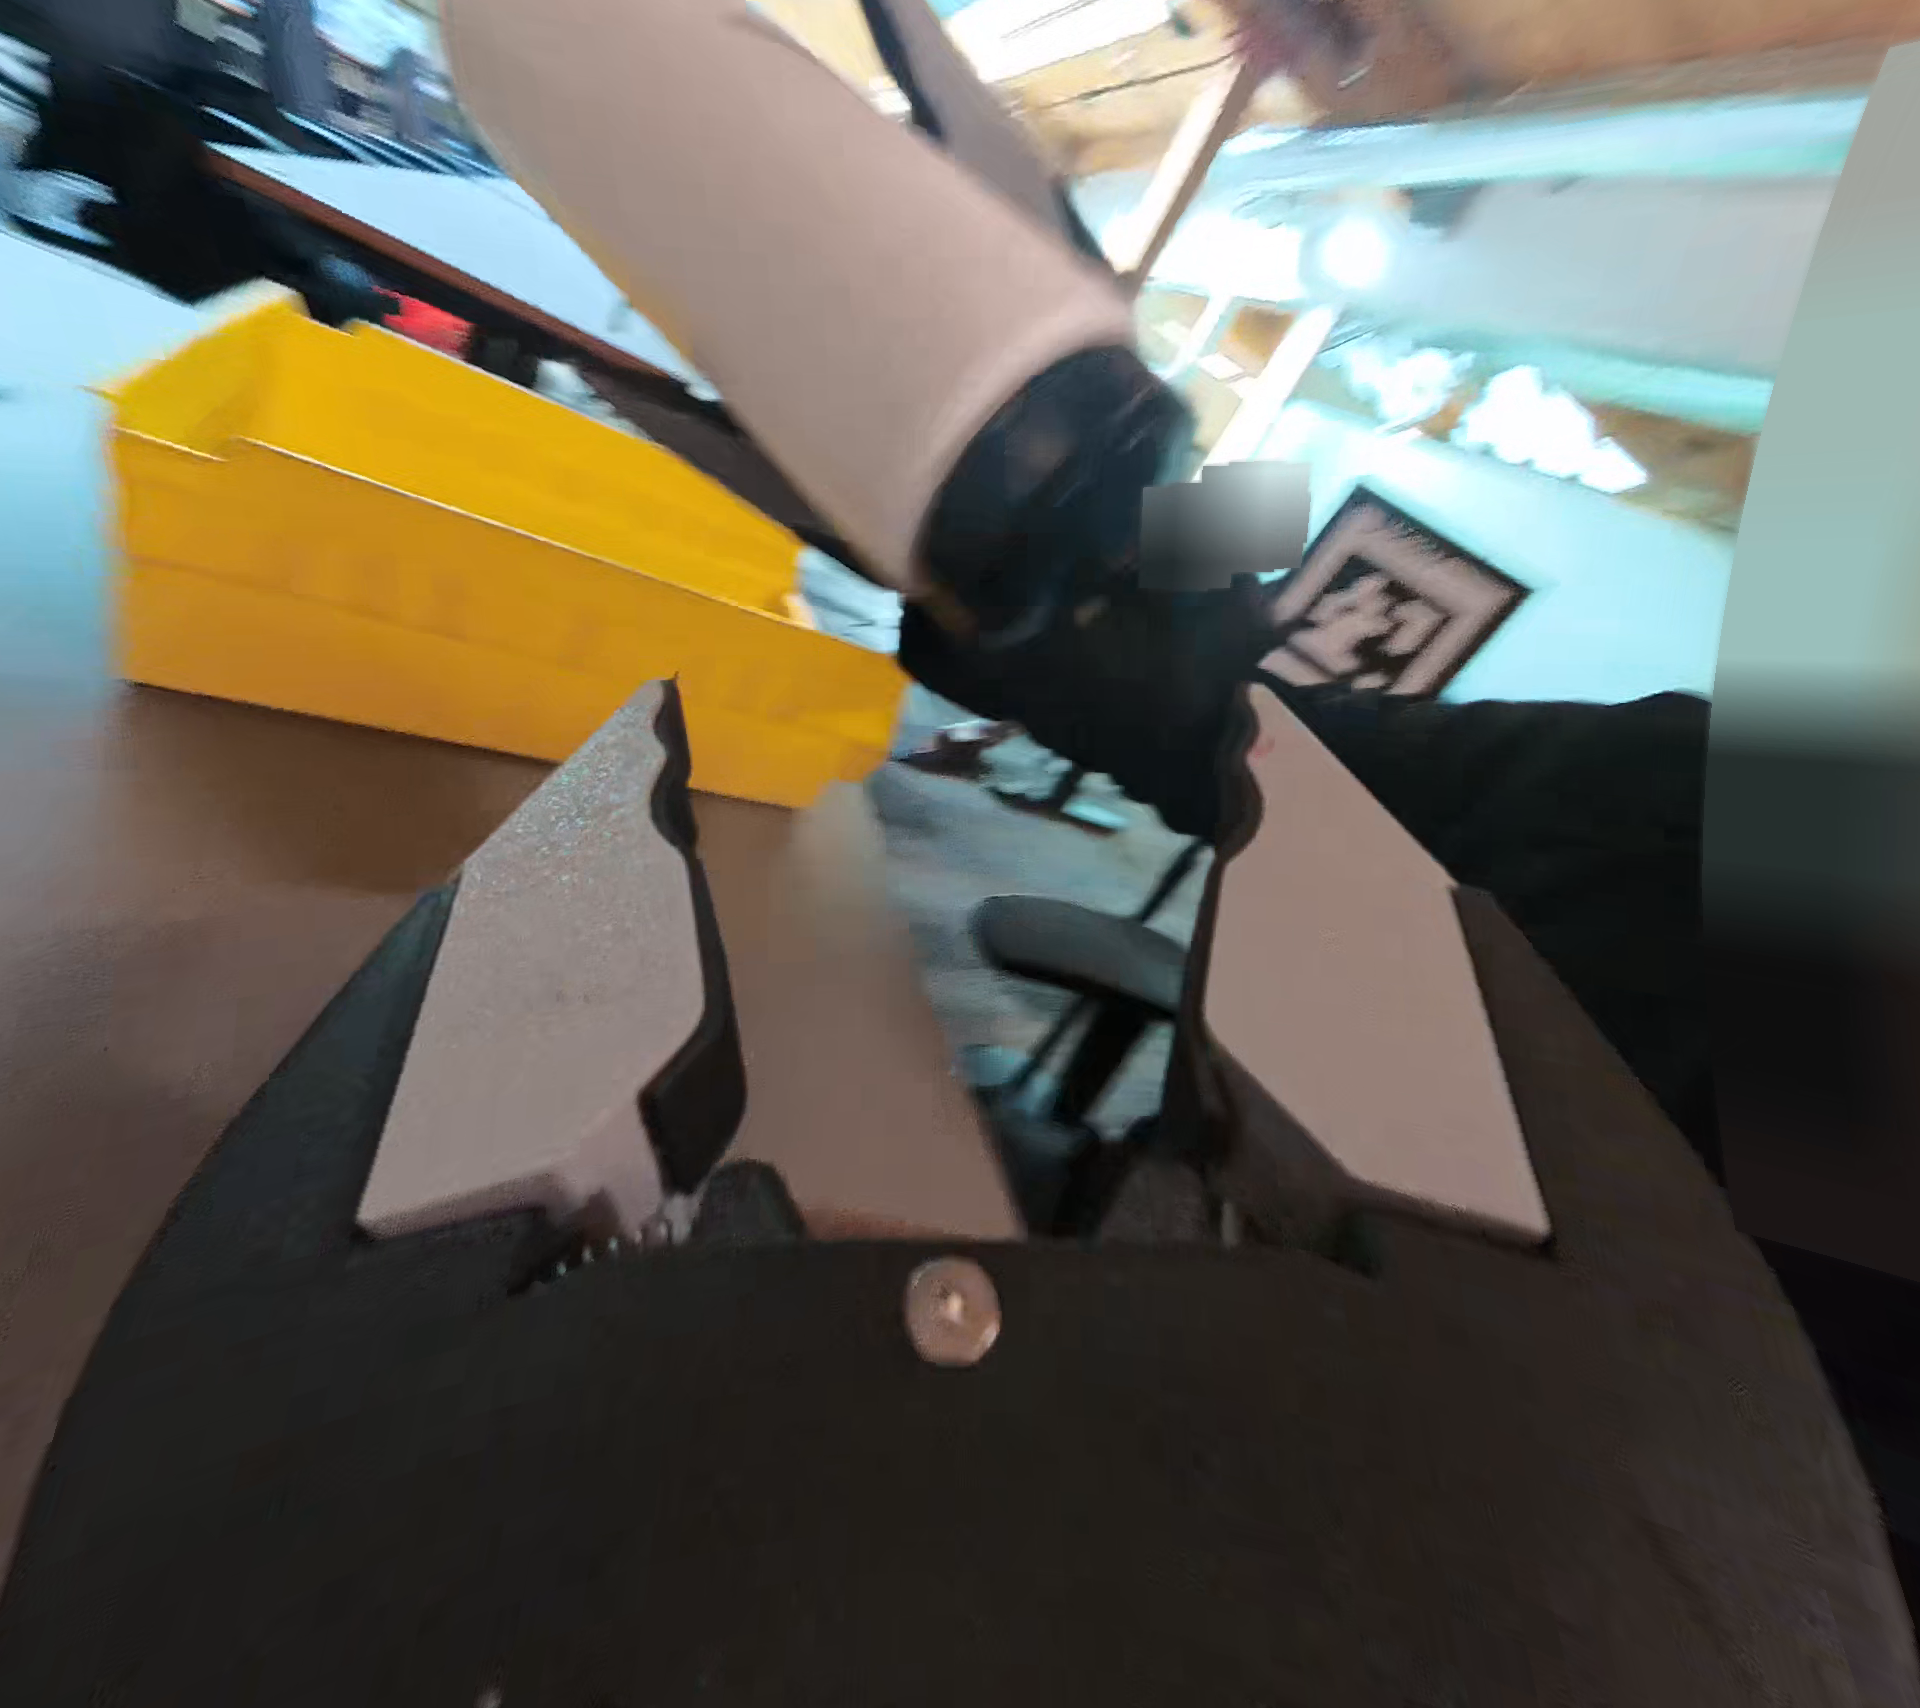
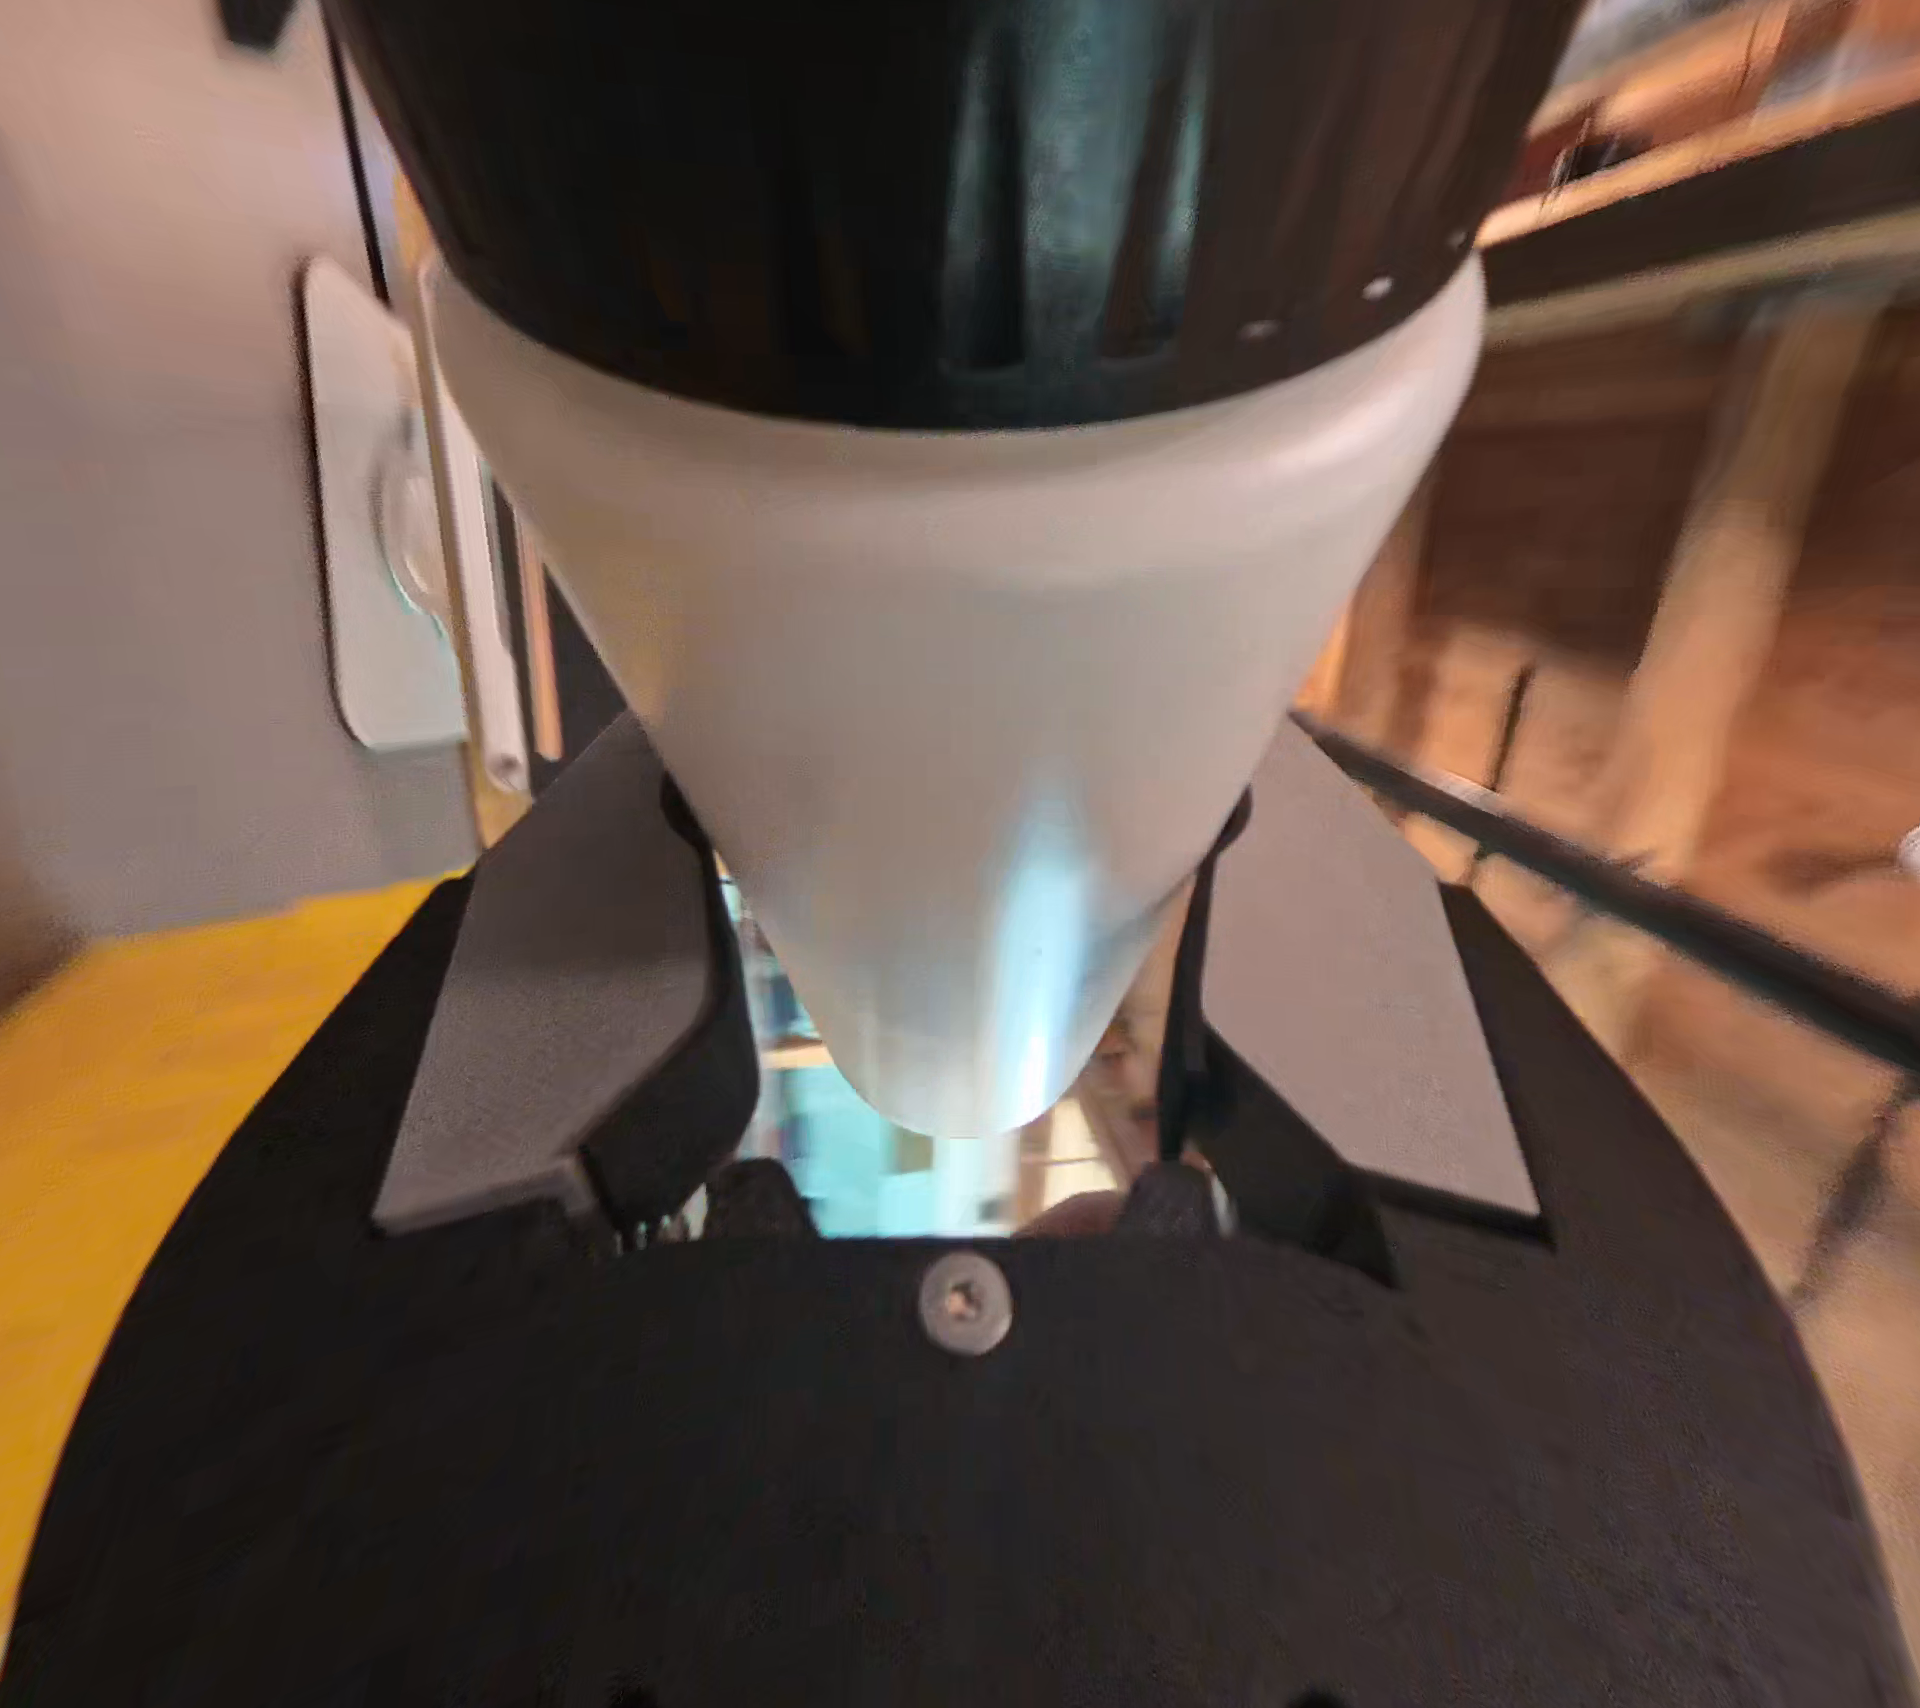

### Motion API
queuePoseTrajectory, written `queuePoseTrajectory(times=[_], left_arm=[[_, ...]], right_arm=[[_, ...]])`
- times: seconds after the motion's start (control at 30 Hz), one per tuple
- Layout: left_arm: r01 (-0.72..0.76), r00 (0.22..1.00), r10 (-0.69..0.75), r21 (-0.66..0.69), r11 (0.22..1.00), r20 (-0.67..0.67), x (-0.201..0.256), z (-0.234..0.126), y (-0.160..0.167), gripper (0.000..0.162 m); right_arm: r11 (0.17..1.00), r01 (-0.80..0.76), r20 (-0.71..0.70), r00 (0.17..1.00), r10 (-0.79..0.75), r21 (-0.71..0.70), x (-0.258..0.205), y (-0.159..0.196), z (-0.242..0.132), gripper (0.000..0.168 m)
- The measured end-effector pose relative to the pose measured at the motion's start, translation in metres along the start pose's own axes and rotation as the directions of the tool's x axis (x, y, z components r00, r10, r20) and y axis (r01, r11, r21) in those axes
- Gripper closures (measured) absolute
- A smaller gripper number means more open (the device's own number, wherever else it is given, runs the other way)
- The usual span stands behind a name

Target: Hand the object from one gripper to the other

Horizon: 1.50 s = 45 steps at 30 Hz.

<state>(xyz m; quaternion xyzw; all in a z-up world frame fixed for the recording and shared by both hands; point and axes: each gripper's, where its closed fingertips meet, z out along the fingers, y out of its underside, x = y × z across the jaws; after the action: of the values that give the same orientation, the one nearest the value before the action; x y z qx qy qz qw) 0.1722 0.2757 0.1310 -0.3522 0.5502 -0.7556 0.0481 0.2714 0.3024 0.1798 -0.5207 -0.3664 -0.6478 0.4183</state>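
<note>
Open gap between the left hand-held gripper (image 1: pixel 956 713) fingers — yellow tray (image 1: pixel 457 557) close ahead-left, bottle (image 1: pixel 769 204) slanting overhead

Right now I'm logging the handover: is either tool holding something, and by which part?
The right tool grips the white bottle around its body, below the black cap. The left tool is open and empty.

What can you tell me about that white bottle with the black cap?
The white bottle is a smooth, matte cylinder, seemingly plastic, with a ribbed black cap at one end. The right hand-held gripper pinches its body, both fingers touching its sides. In the left wrist view it hangs tilted in the air above the yellow tray, touching nothing else. The pictures are blurry.
</note>
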Motion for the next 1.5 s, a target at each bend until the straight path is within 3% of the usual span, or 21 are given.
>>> queuePoseTrajectory(times=[0.07, 0.17, 0.3, 0.43, 0.53, 0.63, 0.7, 0.8, 0.87, 0.93, 0.97, 1.1, 1.17, 1.23, 1.27, 1.33, 1.4, 1.5], left_arm=[[0.103, 0.99, -0.102, -0.001, 0.995, -0.092, 0.009, 0.004, 0.001, 0.052], [0.168, 0.98, -0.171, -0.04, 0.985, -0.101, 0.005, 0.015, 0.013, 0.046], [0.206, 0.968, -0.223, -0.14, 0.968, -0.116, 0.006, 0.037, 0.04, 0.045], [0.235, 0.958, -0.248, -0.102, 0.967, -0.146, 0.002, 0.046, 0.04, 0.054], [0.168, 0.985, -0.172, -0.143, 0.975, -0.011, -0.019, 0.041, 0.047, 0.056], [-0.022, 0.962, 0.093, -0.267, 0.963, 0.255, -0.053, 0.029, 0.057, 0.057], [-0.145, 0.838, 0.328, -0.401, 0.904, 0.437, -0.082, 0.013, 0.059, 0.057], [-0.257, 0.544, 0.626, -0.599, 0.758, 0.559, -0.113, -0.015, 0.049, 0.057], [-0.289, 0.305, 0.779, -0.726, 0.624, 0.548, -0.124, -0.033, 0.037, 0.057], [-0.261, 0.048, 0.892, -0.857, 0.445, 0.448, -0.129, -0.051, 0.024, 0.056], [-0.242, -0.03, 0.924, -0.899, 0.364, 0.382, -0.13, -0.056, 0.021, 0.056], [-0.182, -0.188, 0.966, -0.972, 0.145, 0.18, -0.134, -0.059, 0.023, 0.056], [-0.209, -0.243, 0.969, -0.978, -0.011, 0.041, -0.131, -0.045, 0.032, 0.057], [-0.241, -0.275, 0.96, -0.963, -0.118, -0.049, -0.127, -0.028, 0.045, 0.057], [-0.242, -0.293, 0.954, -0.96, -0.143, -0.069, -0.126, -0.024, 0.049, 0.057], [-0.257, -0.315, 0.947, -0.955, -0.149, -0.063, -0.124, -0.019, 0.053, 0.057], [-0.223, -0.376, 0.918, -0.949, -0.223, -0.128, -0.124, -0.025, 0.047, 0.057], [-0.251, -0.331, 0.942, -0.957, -0.143, -0.054, -0.12, -0.029, 0.028, 0.058]], right_arm=[[0.98, 0.198, -0.007, 0.98, -0.198, 0.002, -0.014, -0.005, -0.003, 0.072], [0.909, 0.415, -0.017, 0.91, -0.414, 0.032, -0.037, -0.015, -0.006, 0.072], [0.876, 0.472, -0.003, 0.88, -0.474, 0.098, -0.054, -0.043, -0.01, 0.072], [0.877, 0.462, -0.003, 0.885, -0.466, 0.134, -0.061, -0.073, -0.01, 0.072], [0.89, 0.443, 0.02, 0.894, -0.448, 0.113, -0.072, -0.068, -0.005, 0.074], [0.897, 0.417, 0.033, 0.904, -0.426, 0.15, -0.082, -0.064, -0.012, 0.083], [0.914, 0.367, 0.077, 0.92, -0.384, 0.172, -0.086, -0.058, -0.019, 0.088], [0.962, 0.26, 0.235, 0.933, -0.274, 0.088, -0.09, -0.031, -0.025, 0.063], [0.978, 0.206, 0.324, 0.923, -0.205, 0.03, -0.09, -0.014, -0.031, 0.051], [0.994, 0.104, 0.406, 0.91, -0.086, -0.023, -0.087, -0.005, -0.039, 0.046], [0.998, 0.033, 0.436, 0.9, -0.01, -0.046, -0.082, -0.003, -0.043, 0.044], [0.969, -0.215, 0.528, 0.812, 0.247, -0.123, -0.058, -0.004, -0.056, 0.041], [0.96, -0.221, 0.591, 0.756, 0.28, -0.173, -0.063, -0.002, -0.057, 0.032], [0.974, -0.125, 0.617, 0.757, 0.216, -0.187, -0.072, 0.002, -0.051, 0.033], [0.983, -0.048, 0.631, 0.76, 0.152, -0.179, -0.08, 0.003, -0.048, 0.03], [0.979, 0.14, 0.675, 0.738, -0.002, -0.15, -0.104, 0.005, -0.047, 0.052], [0.954, 0.286, 0.665, 0.73, -0.156, -0.091, -0.123, 0.003, -0.046, 0.069], [0.969, 0.207, 0.572, 0.815, -0.093, -0.137, -0.122, 0.002, -0.035, 0.075]])
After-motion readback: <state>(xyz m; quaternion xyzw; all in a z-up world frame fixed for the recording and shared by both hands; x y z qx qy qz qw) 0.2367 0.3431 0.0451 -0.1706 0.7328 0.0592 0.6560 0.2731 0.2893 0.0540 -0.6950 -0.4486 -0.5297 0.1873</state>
